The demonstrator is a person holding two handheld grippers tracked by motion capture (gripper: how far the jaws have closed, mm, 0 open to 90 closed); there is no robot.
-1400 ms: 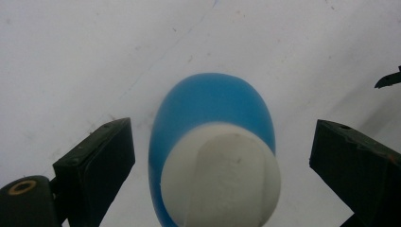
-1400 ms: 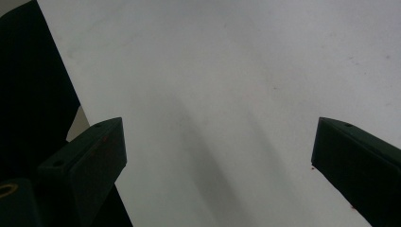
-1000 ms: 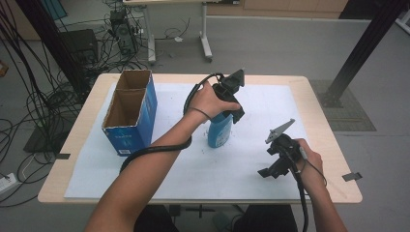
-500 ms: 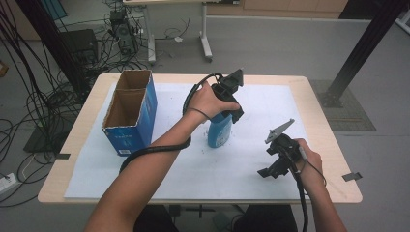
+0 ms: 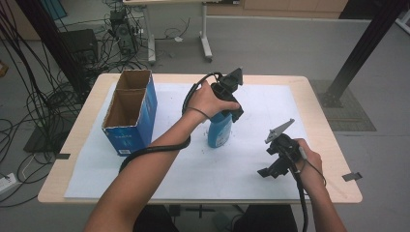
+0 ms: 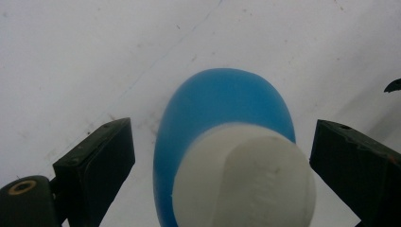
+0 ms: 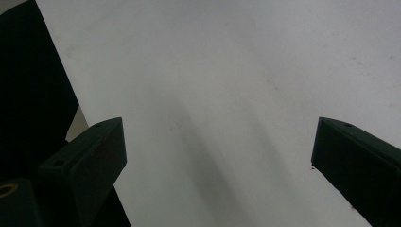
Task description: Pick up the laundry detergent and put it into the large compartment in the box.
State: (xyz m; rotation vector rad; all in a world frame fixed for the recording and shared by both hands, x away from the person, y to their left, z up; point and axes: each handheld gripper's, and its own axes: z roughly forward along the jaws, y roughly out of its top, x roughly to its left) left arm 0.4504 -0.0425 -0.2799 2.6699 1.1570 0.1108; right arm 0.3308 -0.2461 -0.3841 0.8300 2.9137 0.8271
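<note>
High view shows the left gripper (image 5: 235, 110) above a blue bottle (image 5: 219, 129), which stands upright on the white sheet (image 5: 193, 164) near the middle of the worktop (image 5: 319, 96). An open blue cardboard box (image 5: 129, 112) stands to the left, well apart. The right gripper (image 5: 265, 171) hovers low at the right front.

Left gripper view shows the jaws wide on both sides of the bottle's white cap (image 6: 243, 179), not touching it.

Right gripper view shows the jaws wide apart over the bare sheet, holding nothing.

A lab: cable tangles (image 5: 43, 111), equipment racks (image 5: 121, 29), bare grey floor (image 5: 275, 48).
</note>
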